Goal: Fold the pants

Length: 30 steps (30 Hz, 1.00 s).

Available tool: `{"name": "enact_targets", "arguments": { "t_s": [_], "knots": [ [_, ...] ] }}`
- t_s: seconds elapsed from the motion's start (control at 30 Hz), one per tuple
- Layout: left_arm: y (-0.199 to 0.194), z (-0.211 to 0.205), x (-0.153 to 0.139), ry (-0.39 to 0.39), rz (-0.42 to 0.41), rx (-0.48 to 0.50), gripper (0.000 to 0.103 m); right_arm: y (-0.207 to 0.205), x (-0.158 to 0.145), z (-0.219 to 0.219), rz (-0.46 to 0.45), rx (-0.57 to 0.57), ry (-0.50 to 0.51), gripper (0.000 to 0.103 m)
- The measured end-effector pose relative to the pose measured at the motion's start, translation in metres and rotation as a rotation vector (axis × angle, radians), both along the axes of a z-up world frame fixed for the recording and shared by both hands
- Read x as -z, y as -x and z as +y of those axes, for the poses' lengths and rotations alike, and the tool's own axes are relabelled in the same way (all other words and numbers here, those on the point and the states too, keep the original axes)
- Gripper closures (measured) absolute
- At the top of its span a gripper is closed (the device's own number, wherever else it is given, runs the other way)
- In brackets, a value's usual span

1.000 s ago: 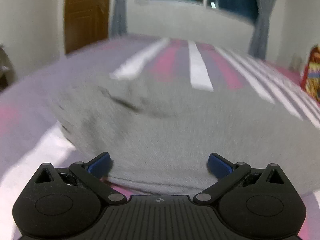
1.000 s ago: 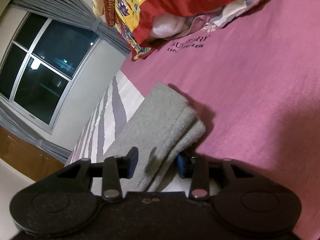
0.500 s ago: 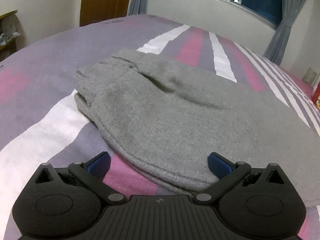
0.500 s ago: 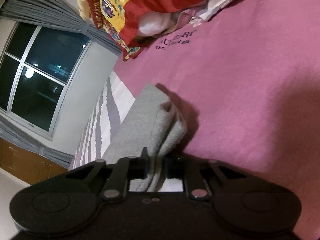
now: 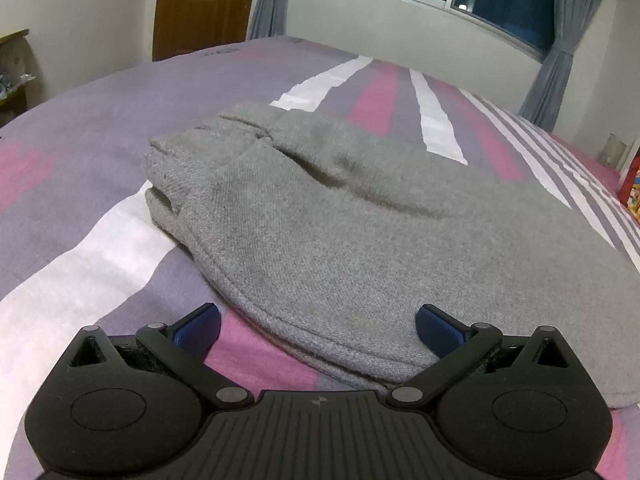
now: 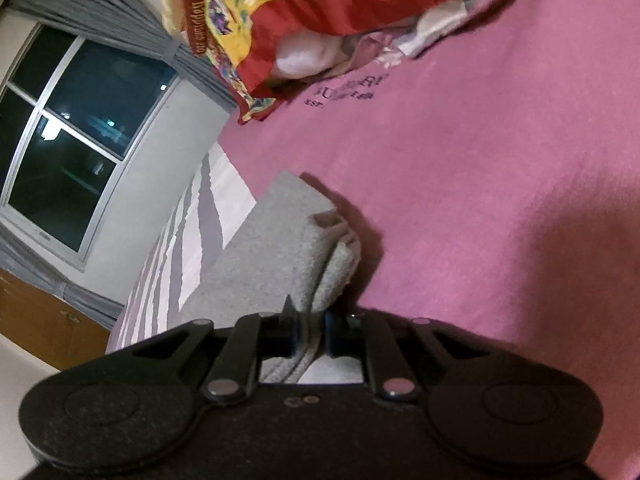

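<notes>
**Ana:** Right wrist view first: the right gripper [image 6: 310, 338] now has its jaws pinched together on the stacked leg ends of the grey pants [image 6: 280, 256]. A second ago those jaws stood apart on either side of the cloth; they closed within half a second, and the layers have bunched up between them.

**Ben:** And the other end?

**Ana:** The left gripper [image 5: 318, 326] has its blue fingertips [image 5: 438, 330] wide apart, holding nothing. It has settled low over the hemmed edge at the waist end of the pants [image 5: 340, 216], which lie folded lengthwise on the striped bedsheet [image 5: 104, 256]. That view was smeared with motion a second ago and is sharp now.

**Ben:** So one end is secured?

**Ana:** It seems so. The likely next step is for the left jaws to close on the near edge, so both ends can be lifted and brought together. The red-and-yellow printed blanket [image 6: 320, 12] on the pink part of the sheet [image 6: 480, 168] lies well apart from the fold.
</notes>
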<state>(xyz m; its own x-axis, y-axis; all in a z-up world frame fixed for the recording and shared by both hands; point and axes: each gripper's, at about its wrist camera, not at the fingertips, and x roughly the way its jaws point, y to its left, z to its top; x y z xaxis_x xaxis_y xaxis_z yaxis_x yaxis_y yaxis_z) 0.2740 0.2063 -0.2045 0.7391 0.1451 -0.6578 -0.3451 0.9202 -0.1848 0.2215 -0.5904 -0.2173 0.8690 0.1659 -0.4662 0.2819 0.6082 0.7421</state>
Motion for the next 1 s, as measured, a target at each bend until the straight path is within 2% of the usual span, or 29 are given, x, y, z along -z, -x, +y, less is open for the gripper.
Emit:
{"name": "enact_targets", "arguments": {
  "t_s": [0.27,0.4,0.53,0.6,0.63,0.7,0.73,0.87,1.0],
  "knots": [
    [0.007,0.01,-0.011,0.0,0.005,0.008,0.0,-0.01,-0.016,0.014,0.089,0.018,0.055,0.089],
    [0.026,0.032,-0.022,-0.09,-0.013,-0.066,0.0,-0.018,-0.025,0.019,0.129,0.026,0.091,0.089],
    [0.037,0.069,-0.011,-0.037,0.022,-0.058,0.0,-0.023,-0.041,0.031,0.138,0.034,0.151,0.089],
    [0.039,0.075,-0.006,-0.054,0.038,-0.048,0.0,-0.028,-0.051,0.041,0.126,0.036,0.177,0.089],
    [0.037,0.073,-0.001,-0.087,0.052,-0.021,0.0,-0.032,-0.06,0.049,0.111,0.028,0.196,0.089],
    [0.041,0.06,0.009,-0.198,0.03,0.026,0.0,-0.043,-0.079,0.071,0.076,-0.007,0.242,0.089],
    [0.043,0.058,0.012,-0.207,0.009,0.023,0.0,-0.05,-0.09,0.086,0.054,-0.033,0.27,0.089],
    [0.051,0.062,0.017,-0.19,-0.051,0.012,0.0,-0.086,-0.13,0.167,-0.048,-0.194,0.338,0.089],
    [0.057,0.066,0.018,-0.169,-0.072,0.014,0.0,-0.113,-0.146,0.272,-0.133,-0.421,0.381,0.089]
  ]
}}
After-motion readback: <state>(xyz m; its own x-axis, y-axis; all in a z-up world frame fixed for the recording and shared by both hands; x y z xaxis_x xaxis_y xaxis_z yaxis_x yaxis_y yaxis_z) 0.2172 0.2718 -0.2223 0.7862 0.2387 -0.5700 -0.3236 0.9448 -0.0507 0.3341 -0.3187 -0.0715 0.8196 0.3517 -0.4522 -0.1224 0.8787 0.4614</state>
